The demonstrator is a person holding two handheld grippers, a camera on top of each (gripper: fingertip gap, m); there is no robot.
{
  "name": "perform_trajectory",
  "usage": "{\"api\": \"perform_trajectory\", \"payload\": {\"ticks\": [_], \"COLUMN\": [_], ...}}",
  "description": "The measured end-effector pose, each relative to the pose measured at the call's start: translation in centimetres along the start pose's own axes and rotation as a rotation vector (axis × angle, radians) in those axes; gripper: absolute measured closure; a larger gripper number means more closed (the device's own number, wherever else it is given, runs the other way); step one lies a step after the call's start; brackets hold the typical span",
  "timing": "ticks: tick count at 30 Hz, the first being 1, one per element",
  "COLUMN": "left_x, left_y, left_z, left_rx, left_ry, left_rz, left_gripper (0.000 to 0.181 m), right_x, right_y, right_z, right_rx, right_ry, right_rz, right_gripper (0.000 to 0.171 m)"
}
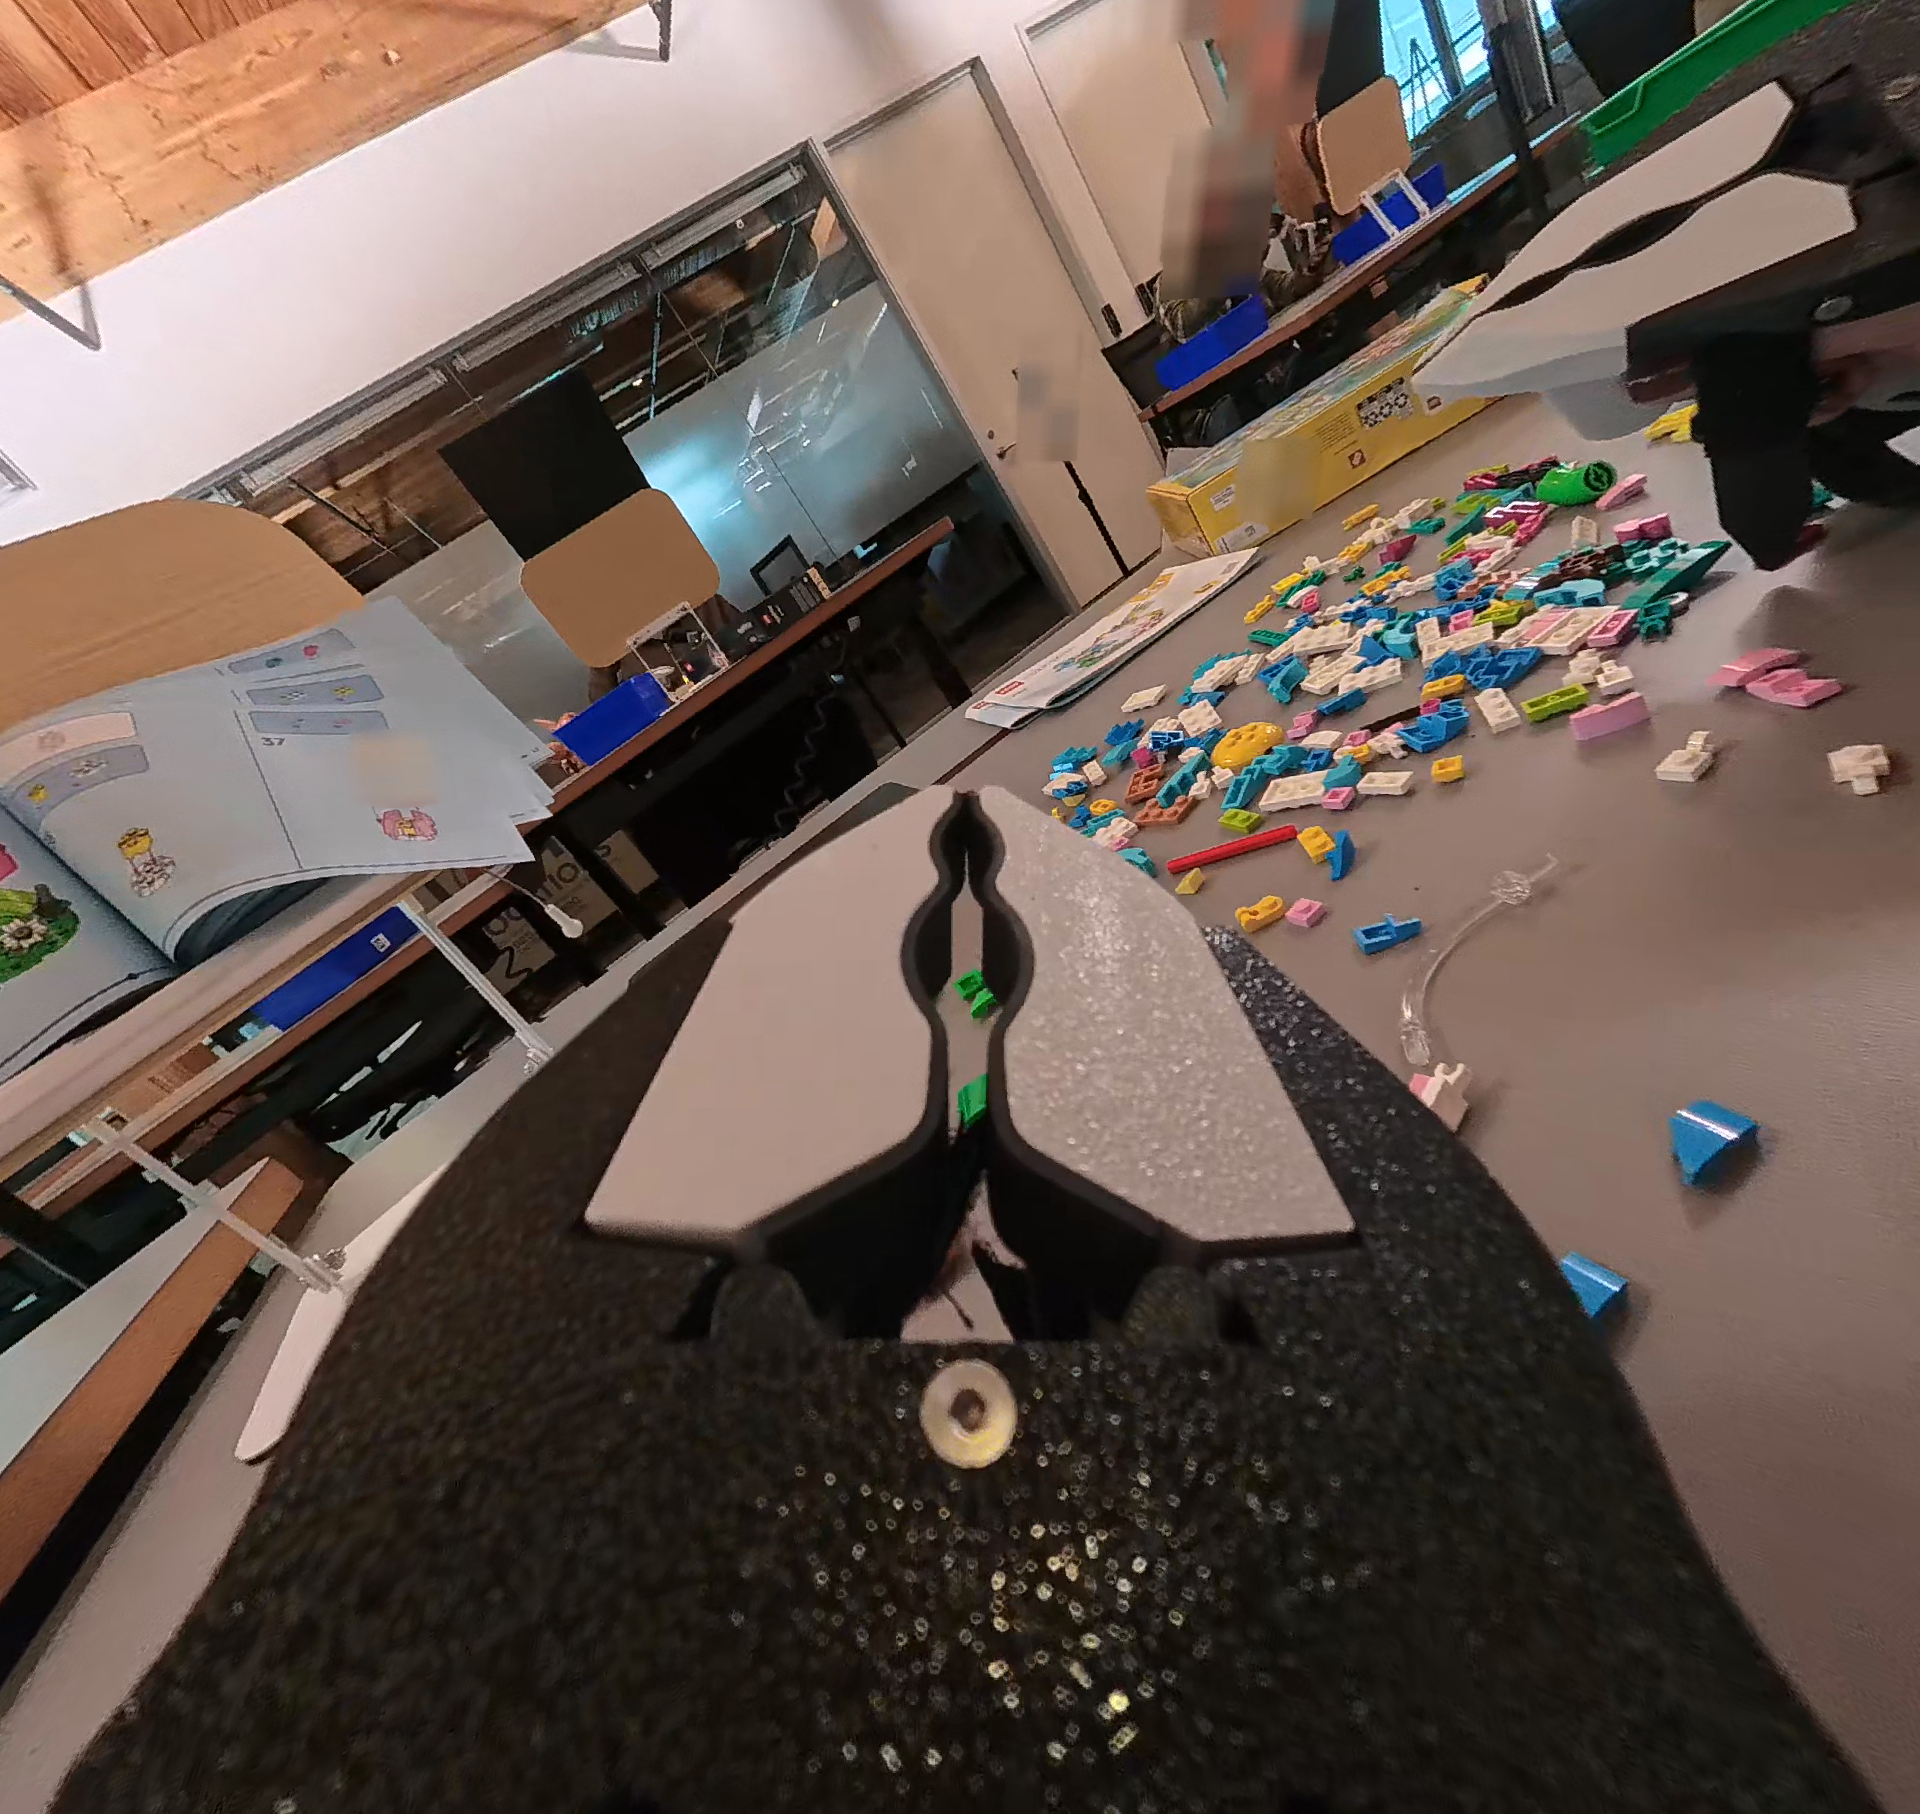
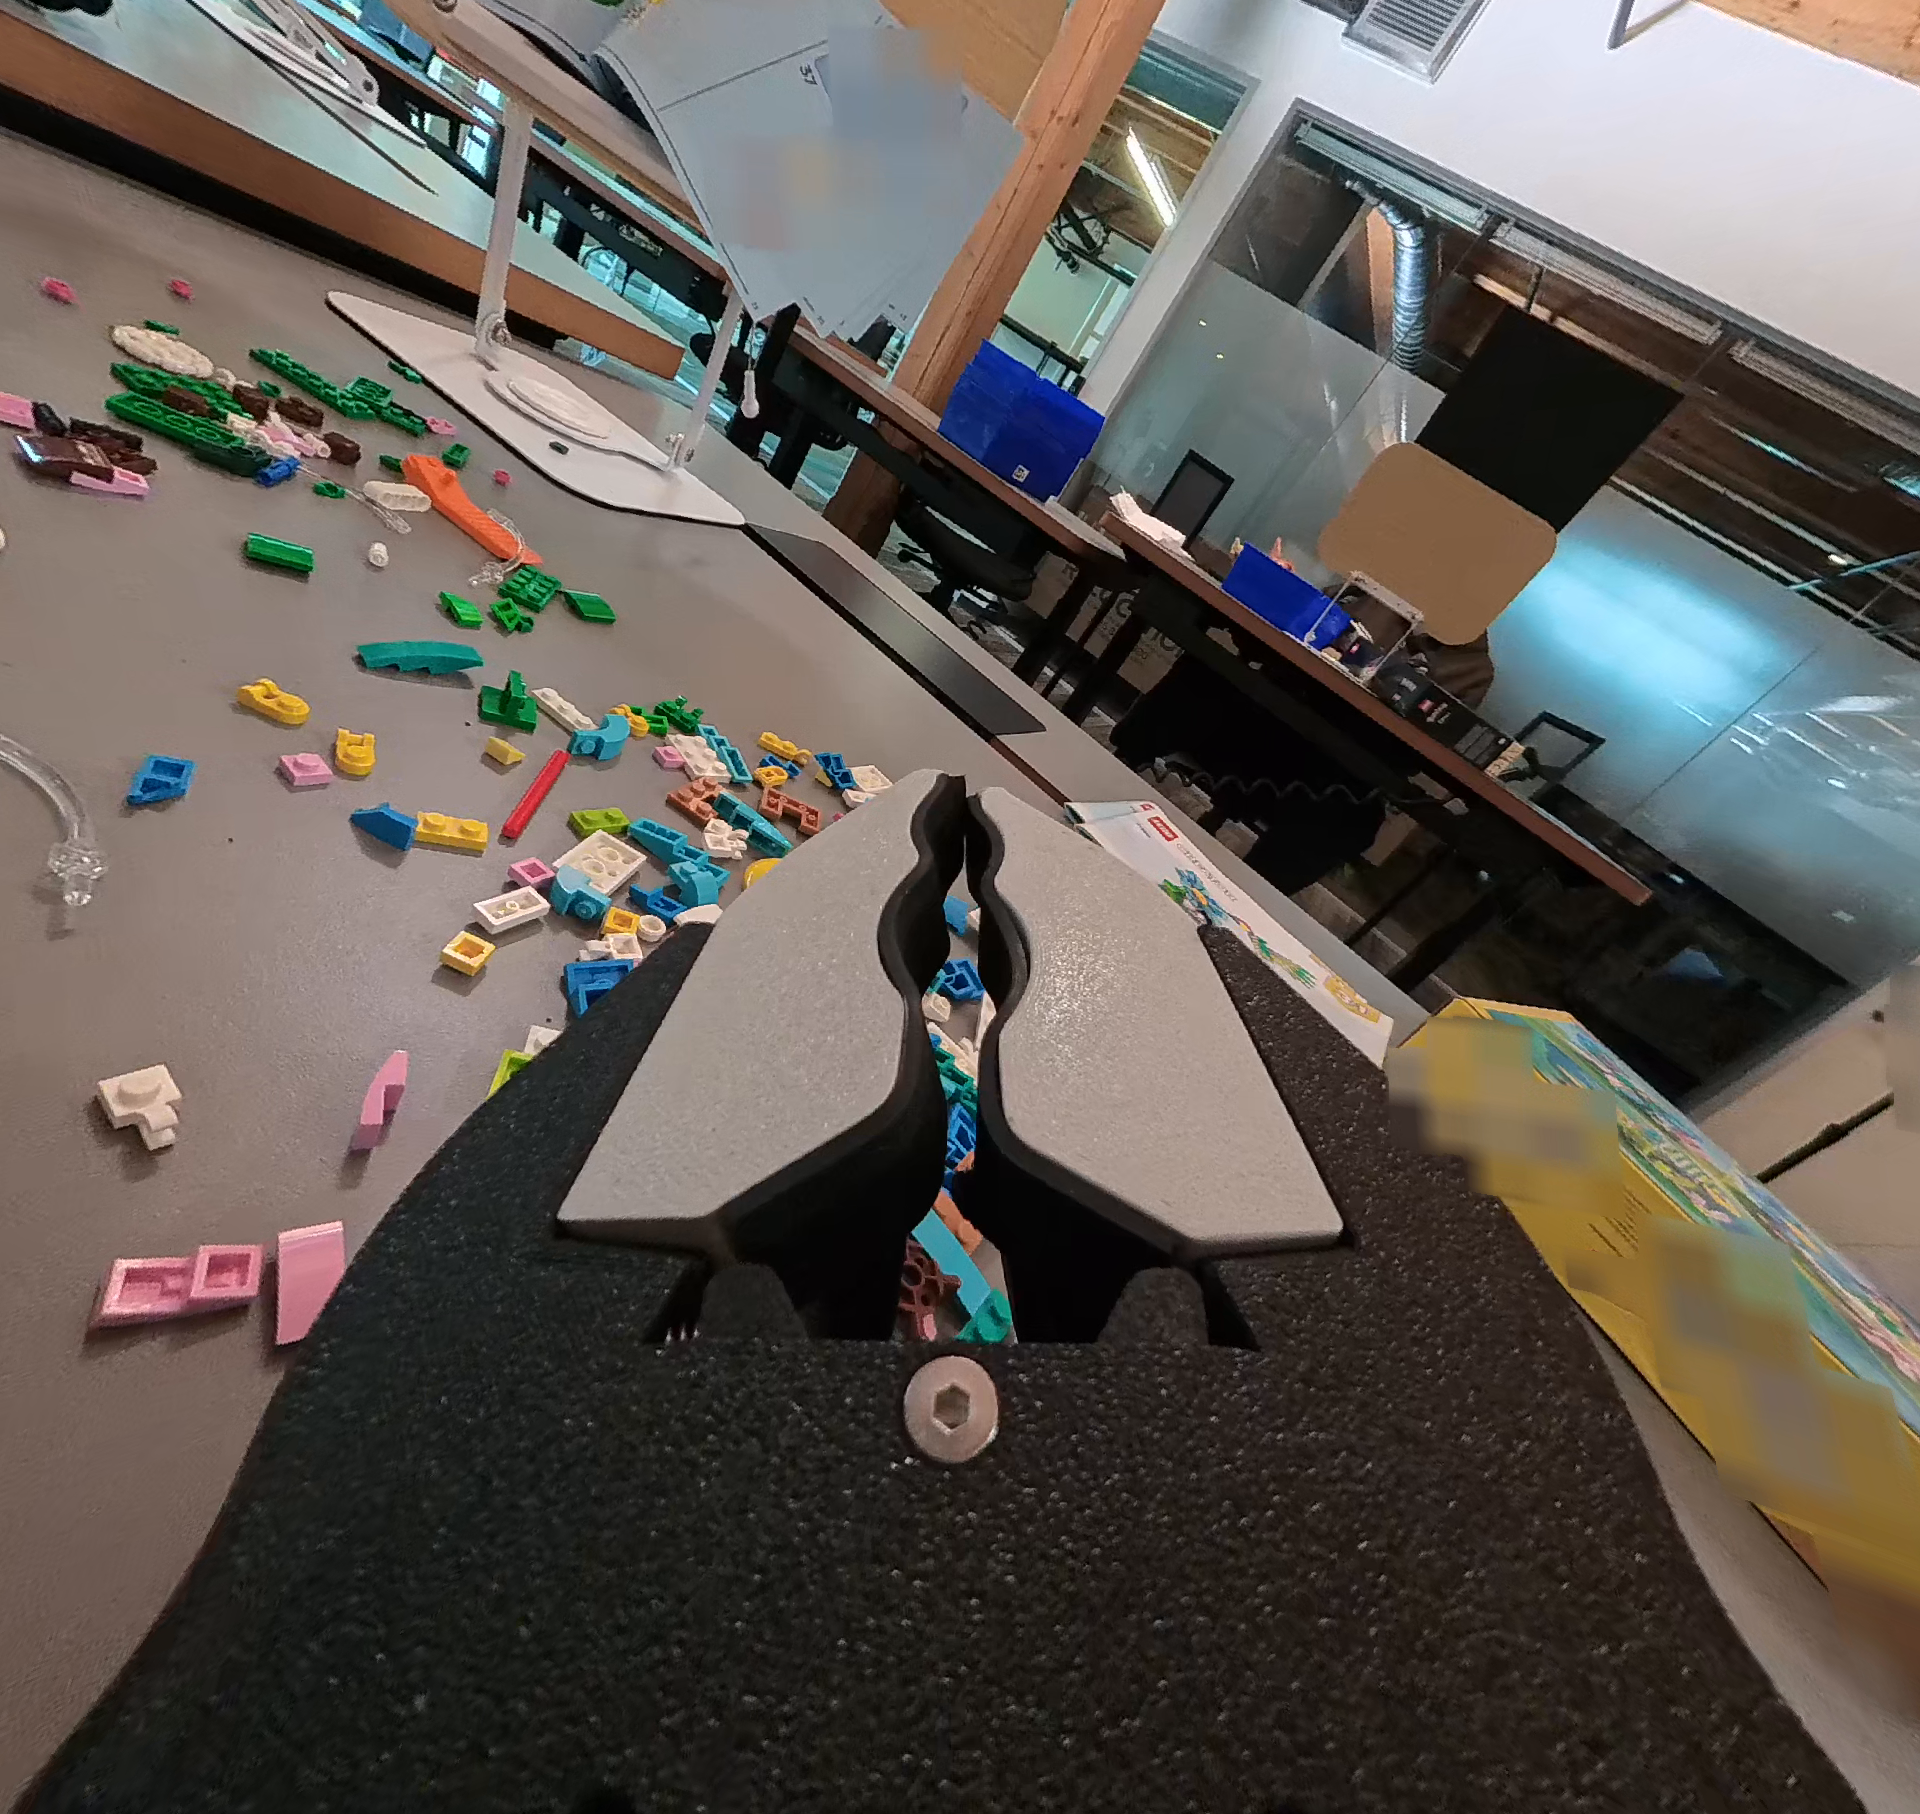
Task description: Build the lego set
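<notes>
Loose Lego pieces in blue, white, pink and yellow lie scattered on the grey table; they also show in the right wrist view. A group of green and brown pieces lies farther left. My left gripper is shut, tips touching, low over the table; bits of green show through the gap behind the tips, and I cannot tell whether they are held. My right gripper is shut over the pile, with loose pieces showing through its gap. It also shows in the left wrist view, raised above the pile.
An open instruction booklet sits on a white stand at the table's far edge. A yellow box and a second booklet lie beyond the pile. A clear curved piece and an orange tool lie apart. The gap from one gripper's tips to the other's is roughly 25 cm.
</notes>
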State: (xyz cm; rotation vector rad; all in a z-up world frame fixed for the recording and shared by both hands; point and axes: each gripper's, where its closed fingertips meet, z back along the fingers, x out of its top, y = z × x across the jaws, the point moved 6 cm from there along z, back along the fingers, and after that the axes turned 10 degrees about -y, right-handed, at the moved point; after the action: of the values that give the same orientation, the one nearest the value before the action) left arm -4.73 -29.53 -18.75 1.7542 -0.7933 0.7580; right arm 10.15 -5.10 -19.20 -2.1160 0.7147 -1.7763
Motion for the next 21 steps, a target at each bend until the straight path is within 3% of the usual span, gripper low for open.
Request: {"api": "perform_trajectory", "payload": {"ticks": [21], "left_x": [-0.21], "left_y": [-0.23], "left_z": [-0.1], "left_rx": [-0.022], "left_ry": [0.018], "left_rz": [0.003], "left_gripper": [0.181], "right_x": [-0.01], "right_y": [0.31], "right_z": [-0.24], "right_rx": [0.041], "right_ry": [0.004], "right_rz": [0.012], "right_gripper": [0.171]}}
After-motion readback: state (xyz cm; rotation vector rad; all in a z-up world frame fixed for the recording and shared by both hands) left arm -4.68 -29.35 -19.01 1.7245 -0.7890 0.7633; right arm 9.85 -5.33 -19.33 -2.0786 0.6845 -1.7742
